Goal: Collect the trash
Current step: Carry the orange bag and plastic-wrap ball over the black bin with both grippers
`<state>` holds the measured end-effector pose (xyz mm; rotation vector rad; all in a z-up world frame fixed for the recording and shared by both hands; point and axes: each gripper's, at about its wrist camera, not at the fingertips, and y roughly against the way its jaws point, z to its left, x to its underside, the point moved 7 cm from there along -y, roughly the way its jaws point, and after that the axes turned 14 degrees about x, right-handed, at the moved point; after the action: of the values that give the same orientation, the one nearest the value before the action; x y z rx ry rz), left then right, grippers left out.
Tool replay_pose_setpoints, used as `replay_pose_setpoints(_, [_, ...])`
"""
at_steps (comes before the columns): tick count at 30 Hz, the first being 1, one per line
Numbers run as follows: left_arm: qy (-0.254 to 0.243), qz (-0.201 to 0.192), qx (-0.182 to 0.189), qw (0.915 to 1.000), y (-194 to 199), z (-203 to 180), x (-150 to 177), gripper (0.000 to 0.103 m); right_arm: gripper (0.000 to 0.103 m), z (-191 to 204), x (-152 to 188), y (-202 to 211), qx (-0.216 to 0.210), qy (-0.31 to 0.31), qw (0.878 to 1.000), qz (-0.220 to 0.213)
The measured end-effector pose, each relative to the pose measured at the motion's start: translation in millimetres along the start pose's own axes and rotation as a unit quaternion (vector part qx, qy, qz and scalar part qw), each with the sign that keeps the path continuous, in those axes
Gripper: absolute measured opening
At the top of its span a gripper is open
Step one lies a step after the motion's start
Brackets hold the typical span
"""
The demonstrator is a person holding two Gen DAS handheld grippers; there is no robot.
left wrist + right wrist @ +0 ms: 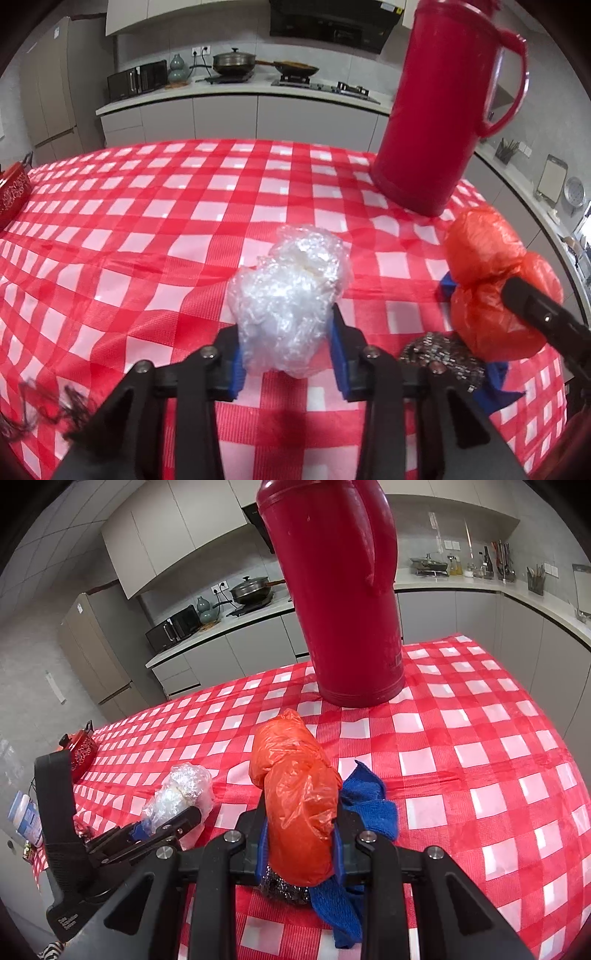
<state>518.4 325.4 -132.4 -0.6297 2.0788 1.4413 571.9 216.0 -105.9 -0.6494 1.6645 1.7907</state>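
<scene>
Left tongs [288,354]: closed around a crumpled ball of clear plastic wrap [291,299], one blue pad on each side of it. The ball sits low over the red-and-white checked cloth [147,229] that covers the counter; whether it touches the cloth cannot be told.

Right tongs [300,843]: clamped on a wadded orange plastic bag [299,805], which stands up between the pads. Directly under the bag lies a steel scouring pad [282,888] and beside it, to the right, a blue cloth [369,805], both on the checked cloth. In the left wrist view, the orange bag is to the right of the clear ball and apart from it.

Farther back, a tall red jug [343,602] with a handle stands upright on the counter, beyond the orange bag. Near the left edge of the counter sits a small red kettle [82,753].
</scene>
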Motion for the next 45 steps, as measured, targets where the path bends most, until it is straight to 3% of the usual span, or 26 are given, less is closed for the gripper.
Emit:
replay_pose_setpoints(14, [-0.017,-0.047,0.013,0.9987,61,-56,7,0.039,0.029,-32,4,55,-0.013,0.002,1.000,-0.024])
replay_pose_setpoints(29, [-0.027,-0.040,0.029,0.9984,73,-140,39,0.039,0.029,-108,30,96,-0.025,-0.006,1.000,-0.005])
replay_pose_setpoints(35, [-0.046,-0.038,0.051,0.9970,72,-187,47,0.039,0.029,-154,35,119,-0.009,-0.024,1.000,-0.011])
replay_pose_setpoints(45, [-0.103,-0.006,0.121,0.9873,50,-297,70,0.039,0.029,-270,55,160,0.054,-0.084,0.995,-0.019])
